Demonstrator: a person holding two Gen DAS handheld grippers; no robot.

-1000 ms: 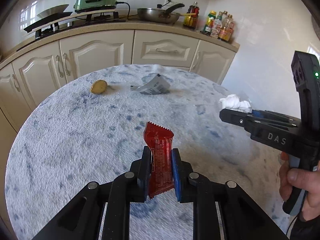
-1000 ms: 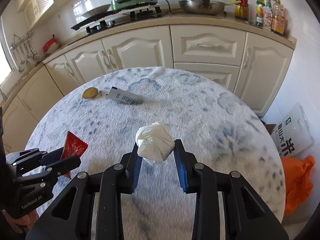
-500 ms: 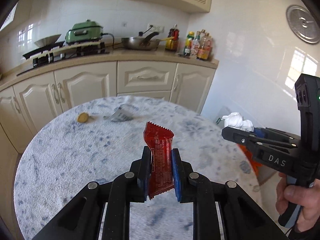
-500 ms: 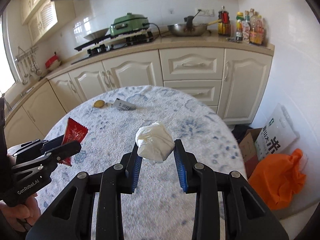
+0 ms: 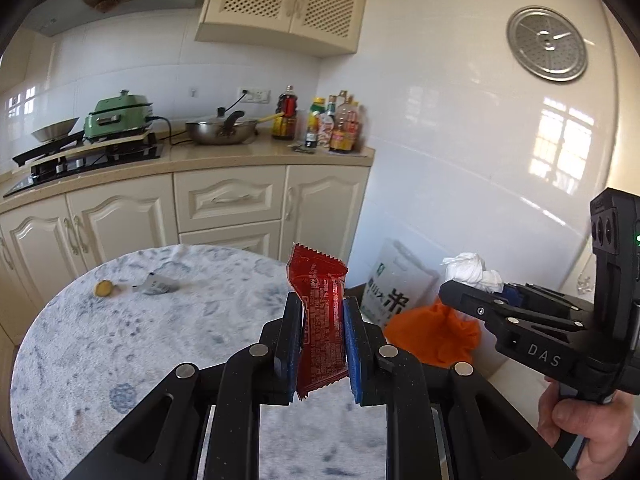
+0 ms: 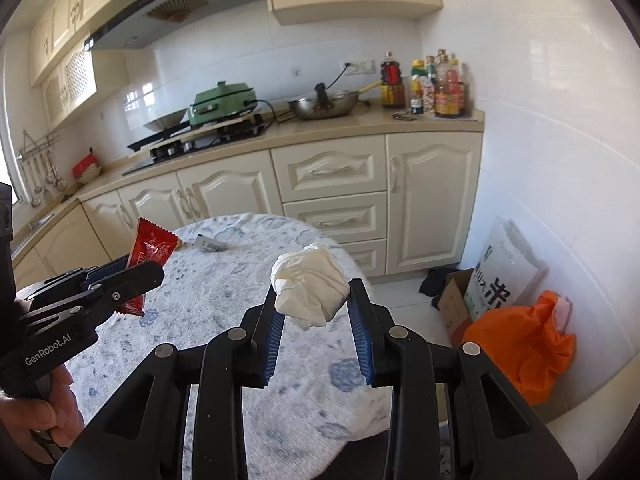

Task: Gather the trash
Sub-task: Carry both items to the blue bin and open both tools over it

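My left gripper (image 5: pixel 321 312) is shut on a red snack wrapper (image 5: pixel 320 304), held upright above the round table (image 5: pixel 120 344). My right gripper (image 6: pixel 314 296) is shut on a crumpled white tissue ball (image 6: pixel 310 290), lifted over the table's right side. In the right wrist view the left gripper (image 6: pixel 144 276) and its red wrapper (image 6: pixel 150 248) show at the left. In the left wrist view the right gripper (image 5: pixel 472 292) with the tissue (image 5: pixel 472 270) shows at the right. A grey wrapper (image 5: pixel 156 284) and a small yellow scrap (image 5: pixel 103 289) lie at the table's far side.
An orange bag (image 6: pixel 524 344) sits on the floor by the right wall, beside a white printed sack (image 6: pixel 500 280) and a cardboard box (image 6: pixel 452 300). Cream cabinets (image 6: pixel 336 200) with a stove, pan and bottles stand behind the table. A hand (image 5: pixel 580 428) grips the right handle.
Both grippers have risen and swung right with their loads. The table has dropped lower in view, and the floor corner with the orange bag has come into sight.
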